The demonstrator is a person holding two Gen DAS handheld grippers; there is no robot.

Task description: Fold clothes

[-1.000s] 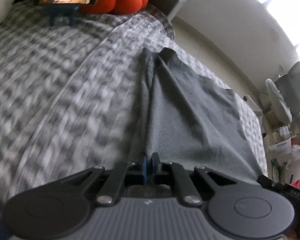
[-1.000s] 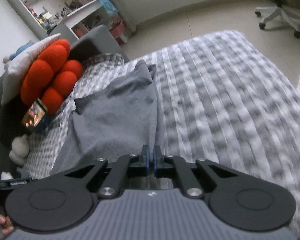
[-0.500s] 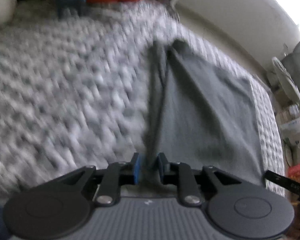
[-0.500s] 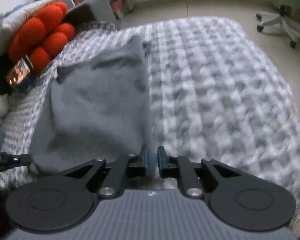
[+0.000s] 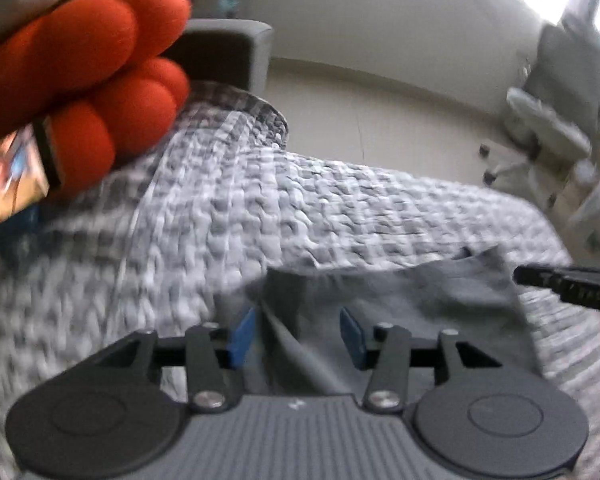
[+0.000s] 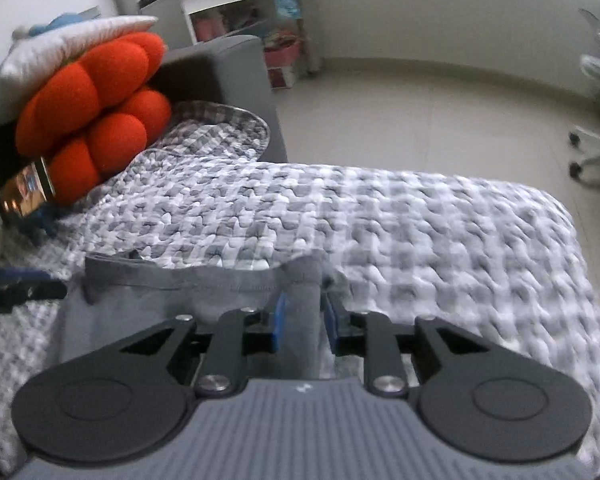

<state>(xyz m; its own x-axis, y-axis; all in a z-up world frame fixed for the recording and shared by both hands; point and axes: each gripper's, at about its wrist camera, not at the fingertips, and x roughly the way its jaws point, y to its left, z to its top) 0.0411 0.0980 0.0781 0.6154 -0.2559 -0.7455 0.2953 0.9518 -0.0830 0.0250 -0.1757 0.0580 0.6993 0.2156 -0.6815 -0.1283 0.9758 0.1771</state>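
Observation:
A grey garment (image 5: 400, 300) lies folded into a short wide band on the checked blanket (image 5: 300, 208), close in front of both grippers. My left gripper (image 5: 298, 336) is open, its blue pads (image 5: 242, 336) set wide over the garment's left end, where a crease runs between them. My right gripper (image 6: 304, 320) is open less wide, and a strip of the grey garment (image 6: 180, 296) lies between its blue pads (image 6: 278, 322) at the cloth's right end. Each gripper's dark tip shows at the edge of the other's view. This frame is blurred in the left wrist view.
An orange lobed cushion (image 6: 96, 92) and a lit phone (image 6: 24, 192) on a stand sit at the back left. A grey sofa armrest (image 6: 228, 72) stands behind them. Bare checked blanket (image 6: 440, 240) stretches to the right; an office chair (image 6: 596, 120) stands on the floor beyond.
Both grippers carried the near edge of the garment forward over itself, so it went from long to a short folded band. Both were shut on the cloth and have now opened.

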